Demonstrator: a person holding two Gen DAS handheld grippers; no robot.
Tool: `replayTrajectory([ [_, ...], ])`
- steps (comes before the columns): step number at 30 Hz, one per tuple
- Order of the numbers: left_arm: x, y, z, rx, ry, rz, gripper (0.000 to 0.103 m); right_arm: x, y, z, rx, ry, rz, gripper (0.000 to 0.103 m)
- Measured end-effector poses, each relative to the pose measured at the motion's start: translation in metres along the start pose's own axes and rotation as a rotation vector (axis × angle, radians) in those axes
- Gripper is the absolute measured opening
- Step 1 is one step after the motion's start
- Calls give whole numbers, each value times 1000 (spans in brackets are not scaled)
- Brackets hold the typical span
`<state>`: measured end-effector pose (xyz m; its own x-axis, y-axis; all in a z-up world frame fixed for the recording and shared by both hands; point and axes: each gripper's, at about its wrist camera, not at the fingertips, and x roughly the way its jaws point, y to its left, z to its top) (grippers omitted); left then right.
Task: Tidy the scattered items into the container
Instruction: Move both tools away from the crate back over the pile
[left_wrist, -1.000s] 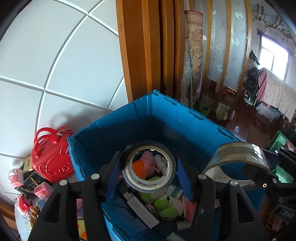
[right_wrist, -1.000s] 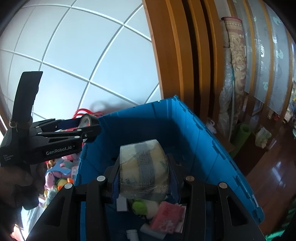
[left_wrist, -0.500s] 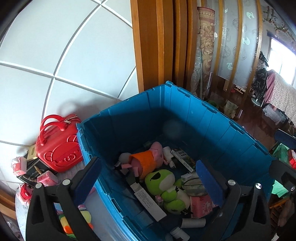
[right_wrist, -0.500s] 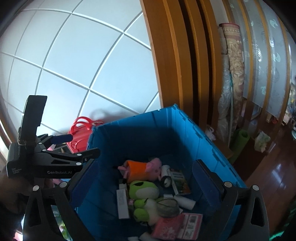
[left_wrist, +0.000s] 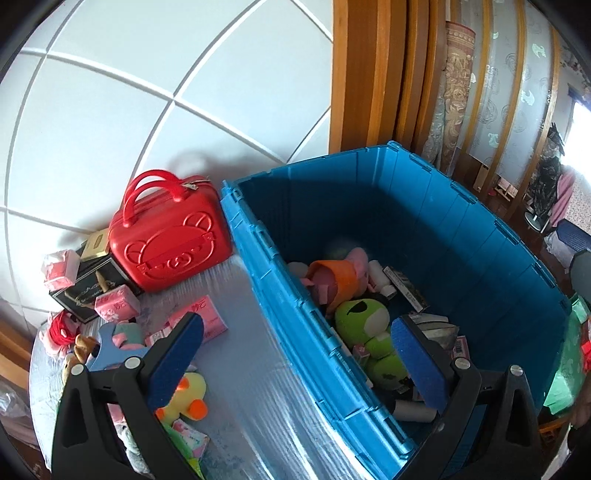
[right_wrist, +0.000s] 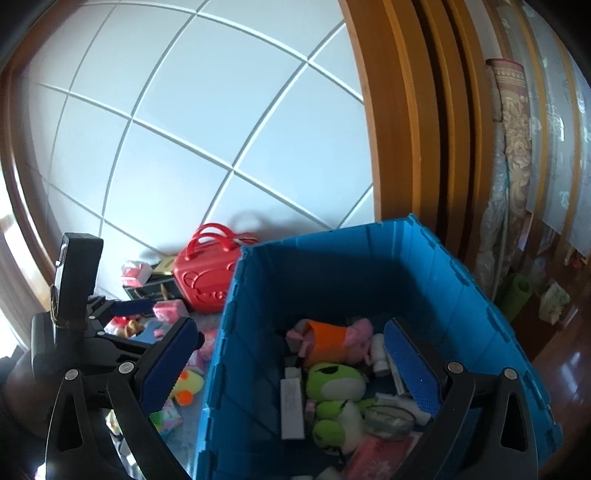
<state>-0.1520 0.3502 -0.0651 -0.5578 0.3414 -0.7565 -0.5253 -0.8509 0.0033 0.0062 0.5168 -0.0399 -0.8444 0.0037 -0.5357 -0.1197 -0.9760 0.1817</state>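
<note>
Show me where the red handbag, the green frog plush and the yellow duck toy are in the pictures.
red handbag (left_wrist: 170, 245): left wrist view, on its embossed front.
green frog plush (right_wrist: 334, 380): right wrist view, on its head.
yellow duck toy (left_wrist: 188, 395): left wrist view, on its body.

Each tool (left_wrist: 291, 354) has a black plastic frame, silver screws at the finger pivots and two fingers (right_wrist: 412, 371) faced with textured blue pads

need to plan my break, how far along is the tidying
Partly done: the blue bin already holds a green plush and tape roll. Both tools, left and right, are open and empty. The yellow duck and pink packets remain on the table.
</note>
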Motion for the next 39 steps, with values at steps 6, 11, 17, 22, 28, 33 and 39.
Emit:
replayTrajectory([
  [6,-16,56,-43,-88,18,43,103,7,52,-5,-61,11,60,102],
  [11,-33,106,-86,-153,33,85,103,11,98,-16,-101,27,110,102],
  [17,-57,169,-141,-218,42,163,103,10,155,-34,-152,30,167,102],
  [22,-77,222,-192,-291,67,223,103,15,197,-49,-176,52,206,102],
  [28,-93,266,-243,-345,117,264,103,23,236,-71,-197,87,231,102],
  [33,-96,291,-277,-368,154,271,103,31,261,-87,-205,117,245,102],
  [39,-85,317,-308,-399,210,260,103,49,291,-108,-239,167,267,102],
])
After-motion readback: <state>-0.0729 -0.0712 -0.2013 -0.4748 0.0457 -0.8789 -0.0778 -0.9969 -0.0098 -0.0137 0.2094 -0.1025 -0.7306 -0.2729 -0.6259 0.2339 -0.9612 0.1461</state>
